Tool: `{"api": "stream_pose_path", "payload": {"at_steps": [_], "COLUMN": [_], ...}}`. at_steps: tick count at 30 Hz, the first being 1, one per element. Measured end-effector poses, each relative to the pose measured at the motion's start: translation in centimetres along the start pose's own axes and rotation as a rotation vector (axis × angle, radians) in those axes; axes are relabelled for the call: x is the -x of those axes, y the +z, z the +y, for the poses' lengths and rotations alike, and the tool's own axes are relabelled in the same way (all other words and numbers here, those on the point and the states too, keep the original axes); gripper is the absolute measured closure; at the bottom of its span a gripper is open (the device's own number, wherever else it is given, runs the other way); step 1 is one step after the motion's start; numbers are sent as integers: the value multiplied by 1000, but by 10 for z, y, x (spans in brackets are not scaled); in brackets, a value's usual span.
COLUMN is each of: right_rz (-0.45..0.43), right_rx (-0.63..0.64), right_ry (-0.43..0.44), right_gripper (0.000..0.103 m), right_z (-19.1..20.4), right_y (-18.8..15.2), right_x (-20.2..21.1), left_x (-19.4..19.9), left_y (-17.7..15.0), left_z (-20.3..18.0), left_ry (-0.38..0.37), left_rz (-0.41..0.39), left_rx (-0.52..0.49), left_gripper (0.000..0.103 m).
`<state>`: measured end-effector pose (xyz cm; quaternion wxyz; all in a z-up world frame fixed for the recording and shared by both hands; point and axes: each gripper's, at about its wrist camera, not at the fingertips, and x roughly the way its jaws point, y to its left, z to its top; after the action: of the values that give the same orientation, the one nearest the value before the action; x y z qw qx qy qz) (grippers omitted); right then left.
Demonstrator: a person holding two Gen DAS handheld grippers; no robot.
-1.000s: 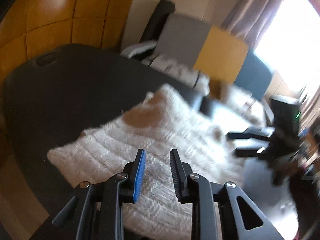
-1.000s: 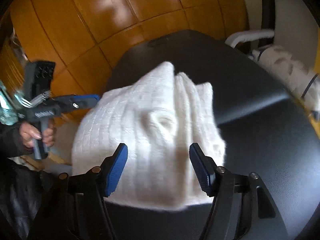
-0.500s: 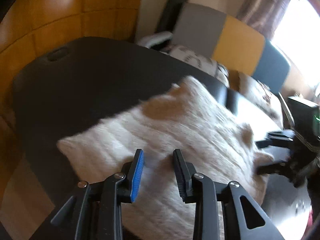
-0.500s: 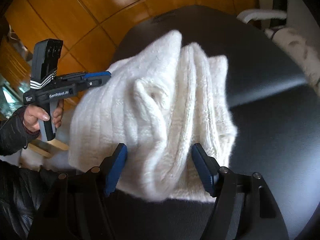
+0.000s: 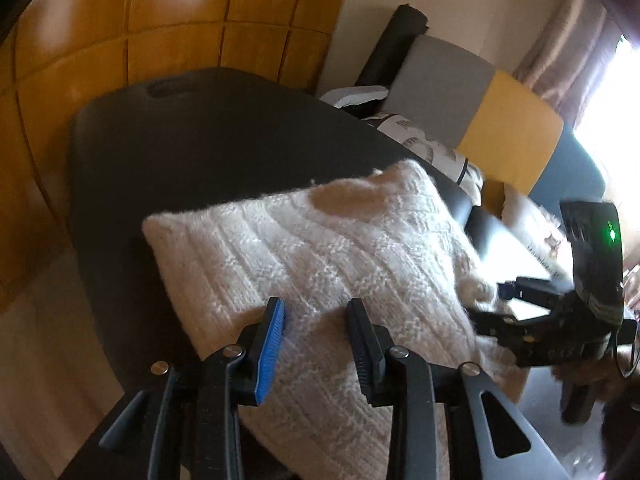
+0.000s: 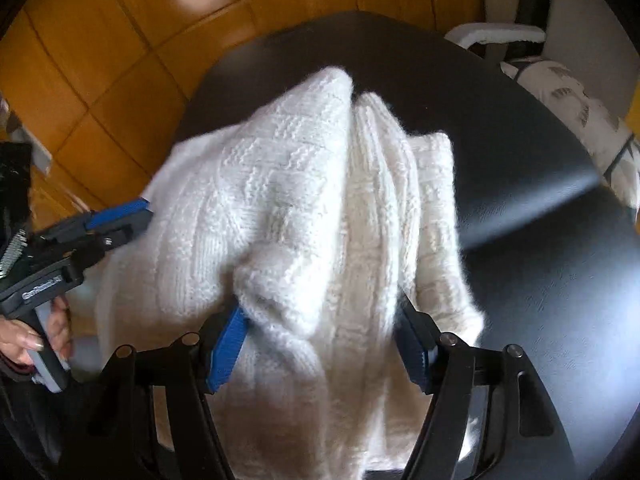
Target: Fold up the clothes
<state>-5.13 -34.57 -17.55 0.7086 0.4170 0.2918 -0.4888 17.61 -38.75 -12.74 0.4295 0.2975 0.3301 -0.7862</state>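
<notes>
A white cable-knit sweater (image 6: 304, 208) lies folded into a thick bundle on the black table (image 6: 540, 240), filling the centre of the right wrist view and the lower middle of the left wrist view.

The right gripper (image 6: 320, 344) stands at the bottom centre of its frame with its jaws wide around the near end of the bundle. The knit bulges between the blue pads, but whether they press on it or only flank it cannot be told.

The left gripper (image 5: 316, 336) sits at the bottom centre of its own frame with its jaws opening. Both fingers rest over the sweater's flat top and no fold is caught between them. In the right wrist view it shows at the left edge, just beside the sweater's side, with the person's hand (image 6: 28, 332) on its handle.

The step looks like gathering or squaring the folded bundle. To do it well, the right jaws should take every layer at once, since the fluffy knit will compress and the outer layer alone could slide off. The left gripper is best placed flat against the far side to steady the stack, keeping edges aligned and away from the table's rim.
</notes>
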Motion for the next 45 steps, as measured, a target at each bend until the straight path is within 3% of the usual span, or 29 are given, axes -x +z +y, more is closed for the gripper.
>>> {"api": "stream_pose_path", "payload": {"at_steps": [5,8,13,15,21,22,23,25,33,38,42,45], "right_rz": [5,-24,0,15,130,139,144,93,68,-40,-33,67], "right_rx": [-25,-23,213,262,229,195,160,91,162,248,290,284], "right_ry": [-8,-18,12,89,111,81,56,101,55,34,8,-64], "right_gripper": [32,32,32,32,32,33,34,35,35,35,35,33], "right_z": [8,9,32,42,41,31,20,4,16,36,48,42], "right_y": [2,6,-12,-21,-28,-28,-29,-31,-21,9,16,13], "right_x": [-2,19,55,66,16,8,-1,-2,14,31,25,-17], "left_x": [-6,5,47,52,42,37,35,33,36,35,32,33], "left_y": [14,18,-5,-17,-36,-38,-39,-42,-40,-41,-43,-43], "left_z": [17,26,17,6,-22,-26,-27,-27,-23,-25,-28,-29], "left_ry": [-27,-35,-48,-48,-17,-7,-6,-13,-33,-26,-8,-2], "left_rz": [32,37,-36,-46,-11,-1,4,5,-10,-19,-18,-31], "left_rx": [-7,31,44,16,-51,-71,-79,-82,-87,-89,-79,-67], "left_gripper": [68,68,70,70,68,67,67,65,64,63,60,59]}}
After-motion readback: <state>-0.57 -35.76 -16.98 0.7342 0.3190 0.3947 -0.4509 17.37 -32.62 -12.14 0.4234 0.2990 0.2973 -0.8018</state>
